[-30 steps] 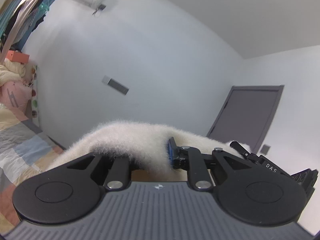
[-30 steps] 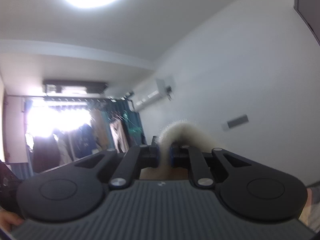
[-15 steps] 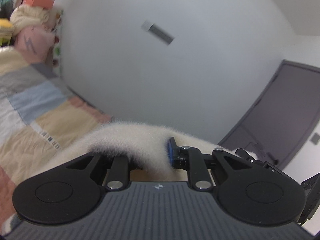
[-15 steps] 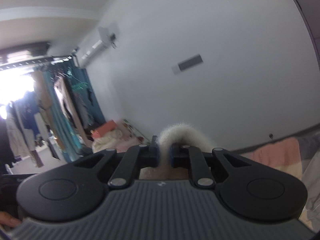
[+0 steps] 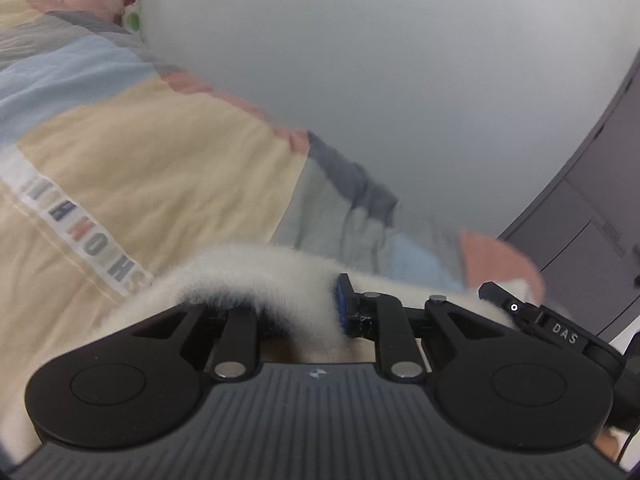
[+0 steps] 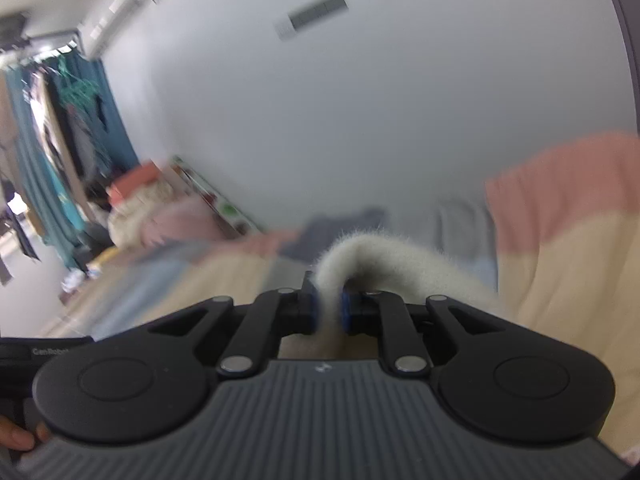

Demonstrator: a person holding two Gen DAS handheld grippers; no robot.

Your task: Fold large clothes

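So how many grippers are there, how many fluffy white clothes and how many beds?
Grippers: 2, the left gripper and the right gripper, both pinching the fluff.
Fluffy white clothes: 1, the fluffy white garment.
Beds: 1, under the patchwork bedspread.
Total: 4.

Cream-white fuzzy garment, black grippers with blue pads, patchwork quilt in pale yellow, sky blue, salmon pink and grey, multicoloured letters on its white strip, pale grey wall, teal curtain
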